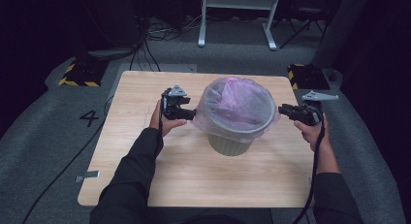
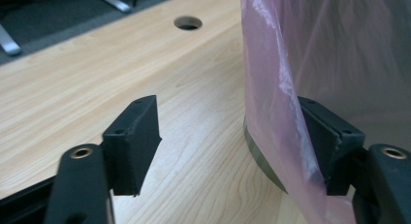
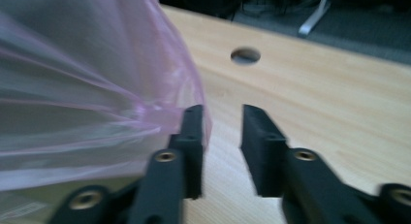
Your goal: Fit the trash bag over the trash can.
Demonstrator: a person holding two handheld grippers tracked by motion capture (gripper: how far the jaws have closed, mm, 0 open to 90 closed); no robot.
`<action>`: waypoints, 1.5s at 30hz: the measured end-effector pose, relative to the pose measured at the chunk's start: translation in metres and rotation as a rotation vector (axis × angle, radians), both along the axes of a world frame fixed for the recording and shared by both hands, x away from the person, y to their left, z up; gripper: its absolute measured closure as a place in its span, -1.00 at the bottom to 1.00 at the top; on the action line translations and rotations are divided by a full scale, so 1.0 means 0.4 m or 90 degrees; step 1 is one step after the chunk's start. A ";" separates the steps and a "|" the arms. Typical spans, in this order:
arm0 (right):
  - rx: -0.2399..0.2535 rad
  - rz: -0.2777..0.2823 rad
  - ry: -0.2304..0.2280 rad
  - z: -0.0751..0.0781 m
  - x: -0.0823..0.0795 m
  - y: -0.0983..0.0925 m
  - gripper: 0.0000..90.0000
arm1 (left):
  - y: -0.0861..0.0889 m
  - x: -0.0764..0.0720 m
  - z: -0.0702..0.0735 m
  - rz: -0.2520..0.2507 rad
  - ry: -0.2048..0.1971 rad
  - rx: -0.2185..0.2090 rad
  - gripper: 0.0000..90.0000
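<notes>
sleeves: two dark sleeves (image 1: 131, 185) come in from the bottom of the high view, one hand on each tongs.
left tongs (image 1: 186, 113): released, jaws wide apart in the left gripper view (image 2: 232, 141); one jaw stands free over bare wood, the other has the bag's film draped over its inner face, nothing pinched.
right tongs (image 1: 286, 109): released, a clear gap between the jaws in the right gripper view (image 3: 222, 141); the bag lies against the outside of one jaw, nothing in the gap.
bag (image 1: 235, 105): thin pink film, lining the bin and folded out over its rim.
bin (image 1: 230, 144): grey-green, upright near the counter's middle, between both tongs.
counter (image 1: 145, 175): light wood, with a round hole (image 2: 187, 23).
</notes>
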State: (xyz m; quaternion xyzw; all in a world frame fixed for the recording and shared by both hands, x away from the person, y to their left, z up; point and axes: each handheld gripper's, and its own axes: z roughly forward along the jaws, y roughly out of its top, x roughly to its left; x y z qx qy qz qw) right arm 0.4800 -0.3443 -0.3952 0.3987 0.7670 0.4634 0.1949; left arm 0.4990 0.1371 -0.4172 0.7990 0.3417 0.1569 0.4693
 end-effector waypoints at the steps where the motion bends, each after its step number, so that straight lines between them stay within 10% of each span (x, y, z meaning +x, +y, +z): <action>1: -0.003 0.007 -0.009 0.008 -0.011 -0.006 0.30 | 0.012 -0.006 0.003 0.020 -0.014 0.001 -0.51; 5: -0.025 0.043 -0.044 0.033 -0.063 -0.011 -0.06 | 0.039 -0.042 0.007 0.031 -0.045 -0.003 -0.58; 15: -0.155 0.109 -0.125 0.045 -0.133 0.086 -0.36 | -0.014 -0.118 0.046 -0.067 -0.076 0.011 -0.62; 21: -0.235 0.088 -0.142 0.026 -0.123 0.128 -0.13 | -0.063 -0.138 0.043 -0.104 -0.071 0.014 -0.62; 28: -0.226 0.047 -0.202 0.020 -0.126 0.139 0.59 | -0.090 -0.164 0.027 -0.127 -0.068 0.022 -0.60; 31: -0.220 0.047 -0.227 0.018 -0.134 0.140 0.99 | -0.097 -0.169 0.027 -0.124 -0.081 0.038 -0.29; 39: -0.261 0.070 -0.215 -0.009 -0.161 0.139 1.00 | -0.084 -0.173 0.013 -0.147 -0.095 0.054 1.00; 45: -0.271 0.083 -0.177 -0.053 -0.173 0.124 1.00 | -0.089 -0.181 -0.013 -0.172 -0.083 0.095 1.00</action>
